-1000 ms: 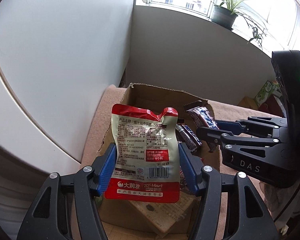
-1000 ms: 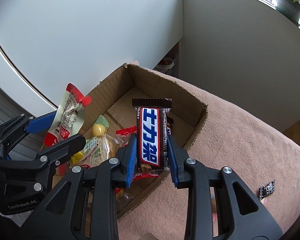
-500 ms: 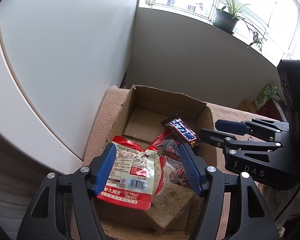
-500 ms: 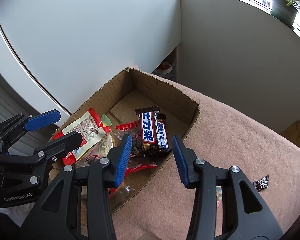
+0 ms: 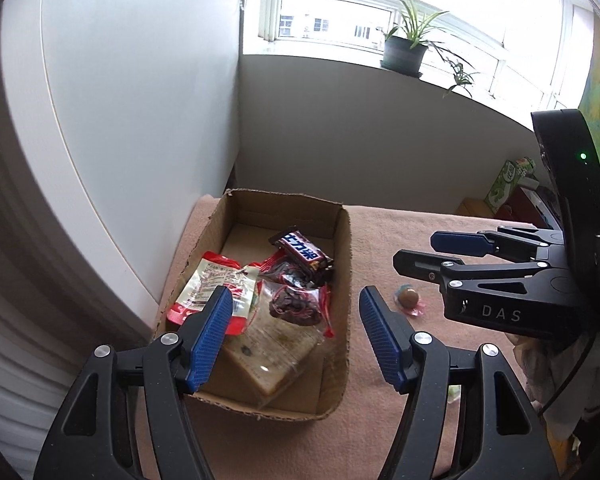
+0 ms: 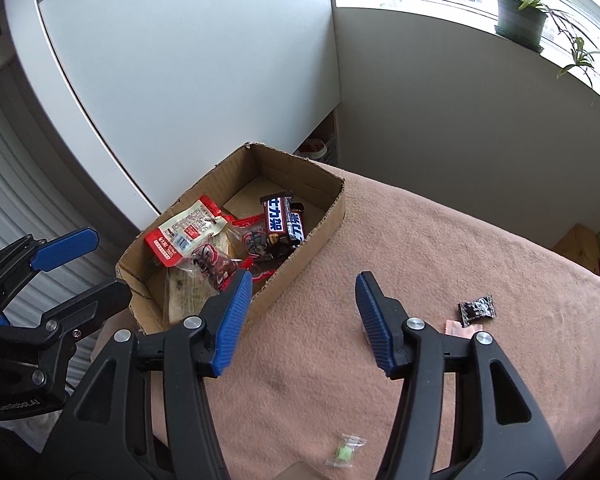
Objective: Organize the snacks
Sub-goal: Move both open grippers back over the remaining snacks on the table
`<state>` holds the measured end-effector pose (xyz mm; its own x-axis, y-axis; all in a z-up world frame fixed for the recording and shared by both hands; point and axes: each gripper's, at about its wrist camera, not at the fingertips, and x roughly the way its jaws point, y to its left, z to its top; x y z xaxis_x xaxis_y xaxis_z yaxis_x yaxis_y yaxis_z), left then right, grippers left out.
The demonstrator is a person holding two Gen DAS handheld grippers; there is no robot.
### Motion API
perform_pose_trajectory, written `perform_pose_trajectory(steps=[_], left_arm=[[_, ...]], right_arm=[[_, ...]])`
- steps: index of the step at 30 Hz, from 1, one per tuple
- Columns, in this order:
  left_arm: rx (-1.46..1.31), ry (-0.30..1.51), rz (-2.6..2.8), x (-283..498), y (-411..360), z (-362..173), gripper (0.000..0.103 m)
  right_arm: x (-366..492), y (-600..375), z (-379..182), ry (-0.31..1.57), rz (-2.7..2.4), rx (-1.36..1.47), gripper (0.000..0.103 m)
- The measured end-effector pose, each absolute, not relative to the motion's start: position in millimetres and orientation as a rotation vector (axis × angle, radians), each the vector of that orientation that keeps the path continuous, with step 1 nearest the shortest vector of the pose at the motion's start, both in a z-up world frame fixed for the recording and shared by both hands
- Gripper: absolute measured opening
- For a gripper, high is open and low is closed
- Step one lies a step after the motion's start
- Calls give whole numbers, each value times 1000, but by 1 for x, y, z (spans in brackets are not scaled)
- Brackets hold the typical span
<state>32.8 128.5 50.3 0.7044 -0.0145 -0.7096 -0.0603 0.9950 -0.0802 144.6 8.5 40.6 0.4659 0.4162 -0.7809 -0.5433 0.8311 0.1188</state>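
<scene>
Cardboard box (image 6: 324,216) sits at blanket's (image 6: 440,260) left edge. Inside: pouch (image 6: 180,236) left, chocolate bar (image 6: 278,220) right. Small dark packet (image 6: 476,309) lies on blanket, well right.

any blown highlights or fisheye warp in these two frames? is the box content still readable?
Left wrist view: window panes clip to white, the wall edge bows strongly, corners vignette black; the cardboard box interior is evenly lit, and the chocolate bar print reads clearly. Right wrist view: same clipping at the top-right window, curved cabinet edge, soft shadows only; the red-and-white pouch text is too small to read.
</scene>
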Motion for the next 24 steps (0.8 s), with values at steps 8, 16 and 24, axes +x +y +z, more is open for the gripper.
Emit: perform_pose_trajectory(steps=[8, 16, 24], left_arm=[[-74, 753, -16, 4, 93, 64, 66], [-98, 771, -74, -11, 57, 45, 66], [-121, 861, -136, -11, 19, 5, 66]], right_arm=[[117, -49, 54, 889, 557, -123, 66], [117, -114, 43, 919, 492, -79, 66], [142, -154, 8, 988, 451, -38, 66]])
